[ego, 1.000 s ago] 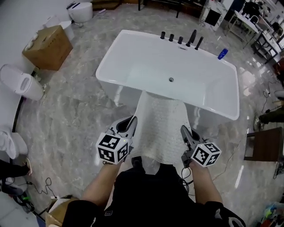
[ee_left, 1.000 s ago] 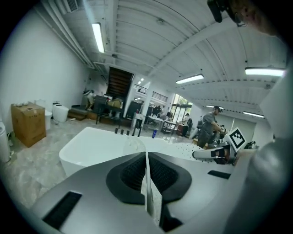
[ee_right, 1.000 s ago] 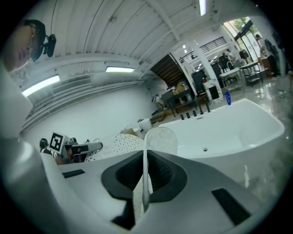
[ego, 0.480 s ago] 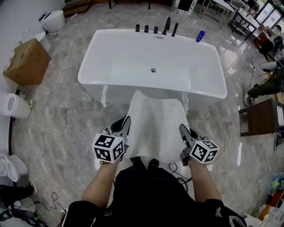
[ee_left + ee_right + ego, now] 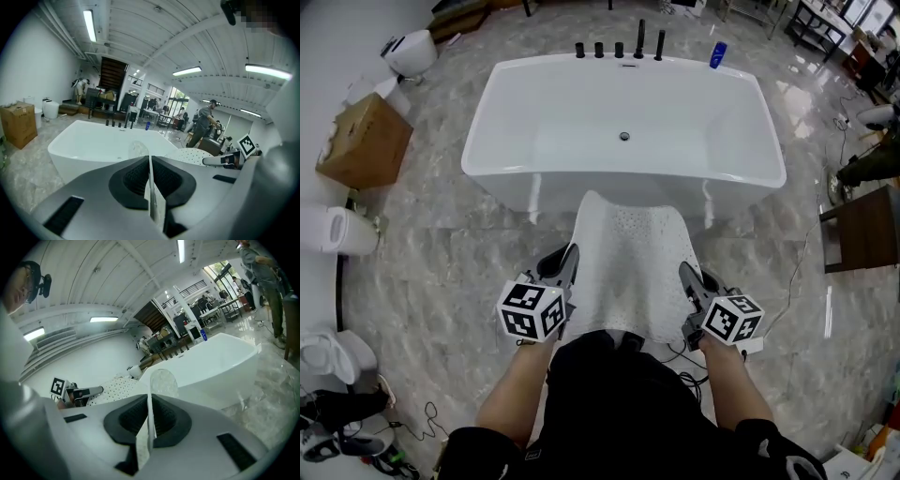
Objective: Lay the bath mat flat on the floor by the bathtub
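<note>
- My left gripper [image 5: 569,259] was clenched on the left near edge of the mat [image 5: 628,253]. In the left gripper view a thin pale sheet stood pinched between the pads [image 5: 133,178], and a rounded clear tab of it showed above them.
- The mat was stretched between my two grippers, lifted at my end, and it ran away from me toward the tub [image 5: 623,183]. Its far end was close to the tub wall; I could not tell if it touched the floor [image 5: 441,244] there.
- I judged the mat to be light, thin and soft. It curved down at the far end, and its surface was full of small dots, like rubber. It did not seem fragile, but such a sheet may fold on itself or cling to the smooth floor.
- The best hold, I thought, was at the two near corners, kept well apart. That way the sheet stays open and can come down flat, far end first.
- My right gripper [image 5: 686,274] was clenched on the right near edge. In the right gripper view the same thin sheet stood between its pads [image 5: 164,420].
</note>
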